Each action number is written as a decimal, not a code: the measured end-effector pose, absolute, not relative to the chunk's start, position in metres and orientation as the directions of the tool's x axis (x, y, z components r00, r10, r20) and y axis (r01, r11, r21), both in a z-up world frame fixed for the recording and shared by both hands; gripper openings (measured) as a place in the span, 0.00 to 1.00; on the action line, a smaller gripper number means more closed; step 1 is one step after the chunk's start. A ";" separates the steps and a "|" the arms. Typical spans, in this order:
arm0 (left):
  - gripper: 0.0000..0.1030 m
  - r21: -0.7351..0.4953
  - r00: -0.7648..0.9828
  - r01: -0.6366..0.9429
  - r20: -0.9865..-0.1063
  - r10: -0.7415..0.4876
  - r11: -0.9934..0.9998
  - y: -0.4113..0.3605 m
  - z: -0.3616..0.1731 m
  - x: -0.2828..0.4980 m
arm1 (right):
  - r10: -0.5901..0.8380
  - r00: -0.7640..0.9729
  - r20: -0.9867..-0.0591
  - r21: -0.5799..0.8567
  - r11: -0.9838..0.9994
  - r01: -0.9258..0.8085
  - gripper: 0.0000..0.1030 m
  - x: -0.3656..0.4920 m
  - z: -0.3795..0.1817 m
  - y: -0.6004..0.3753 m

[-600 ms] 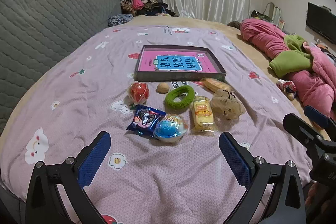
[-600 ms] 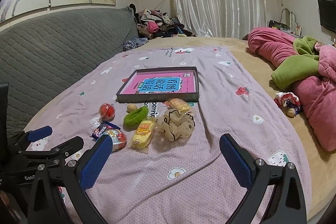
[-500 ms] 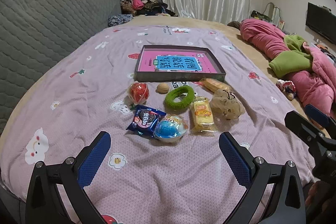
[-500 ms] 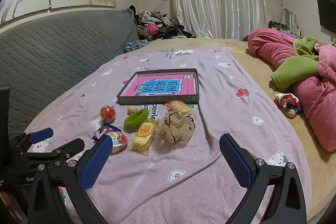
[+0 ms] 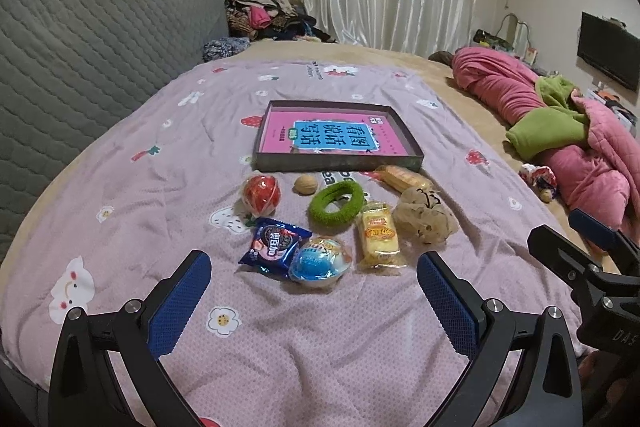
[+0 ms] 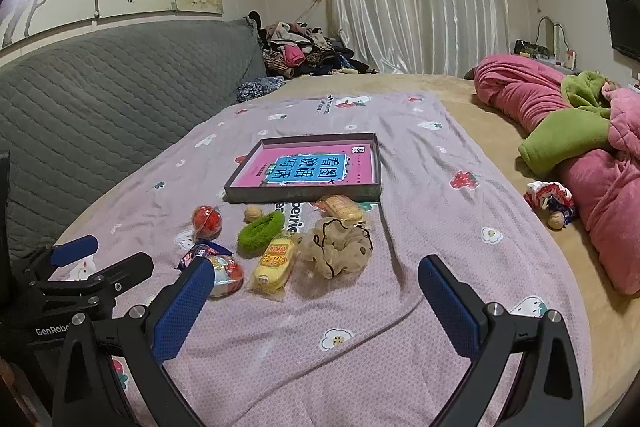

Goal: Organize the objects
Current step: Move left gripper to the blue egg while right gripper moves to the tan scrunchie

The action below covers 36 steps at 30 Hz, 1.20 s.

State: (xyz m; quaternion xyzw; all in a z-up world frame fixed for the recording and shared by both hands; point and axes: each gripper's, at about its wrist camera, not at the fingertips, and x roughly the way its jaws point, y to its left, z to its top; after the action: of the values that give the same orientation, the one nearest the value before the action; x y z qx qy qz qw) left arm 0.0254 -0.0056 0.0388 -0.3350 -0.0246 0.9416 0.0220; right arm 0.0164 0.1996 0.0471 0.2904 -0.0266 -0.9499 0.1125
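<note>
A shallow dark tray (image 5: pixel 338 163) (image 6: pixel 304 194) with a pink book inside lies on the lilac bedspread. In front of it sit a red ball (image 5: pixel 260 193) (image 6: pixel 207 221), a walnut (image 5: pixel 305 184), a green hair tie (image 5: pixel 336 203) (image 6: pixel 262 228), a wrapped biscuit (image 5: pixel 404 179), a beige scrunchie (image 5: pixel 424 221) (image 6: pixel 338 249), a yellow cake packet (image 5: pixel 378 237) (image 6: pixel 276 263), a blue cookie packet (image 5: pixel 275 246) and a blue egg toy (image 5: pixel 319 261). My left gripper (image 5: pixel 314 303) is open and empty, just short of the egg toy. My right gripper (image 6: pixel 314 301) is open and empty near the scrunchie.
A grey quilted headboard (image 5: pixel 92 39) runs along the left. Pink and green bedding (image 5: pixel 560 131) is piled at the right, with a small toy (image 5: pixel 540 179) beside it. Clothes are heaped at the far end by the curtains. The other gripper shows at each view's side edge.
The right wrist view has lifted and pulled back slightly, so the objects sit a little farther off. The left gripper has barely moved. Both stay open.
</note>
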 end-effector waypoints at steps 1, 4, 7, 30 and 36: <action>1.00 -0.058 -0.775 -0.024 -0.630 0.055 -0.998 -0.005 0.039 0.025 | -0.229 -0.806 -0.546 0.115 -0.973 0.199 1.00 0.016 0.047 0.200; 1.00 -0.058 -0.775 -0.024 -0.629 0.055 -0.998 -0.004 0.040 0.025 | -0.232 -0.804 -0.547 0.119 -0.973 0.200 1.00 0.016 0.047 0.201; 1.00 -0.049 -0.781 -0.013 -0.623 0.041 -0.999 -0.005 0.044 0.020 | -0.231 -0.803 -0.549 0.116 -0.973 0.200 1.00 0.016 0.047 0.201; 1.00 -0.089 -0.726 -0.067 -0.679 0.110 -0.994 -0.005 0.013 -0.033 | -0.172 -0.745 -0.645 0.032 -0.980 0.199 1.00 -0.039 0.016 0.196; 1.00 -0.048 -0.703 -0.068 -0.706 0.082 -0.997 -0.001 -0.019 -0.037 | -0.153 -0.723 -0.674 0.018 -0.982 0.190 1.00 -0.053 -0.005 0.198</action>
State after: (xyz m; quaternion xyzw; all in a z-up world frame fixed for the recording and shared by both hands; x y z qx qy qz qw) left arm -0.0375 -0.0009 -0.0187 -0.3832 -0.0093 0.9227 0.0405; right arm -0.0529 0.1982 -0.0048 0.3606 0.0262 -0.9277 0.0924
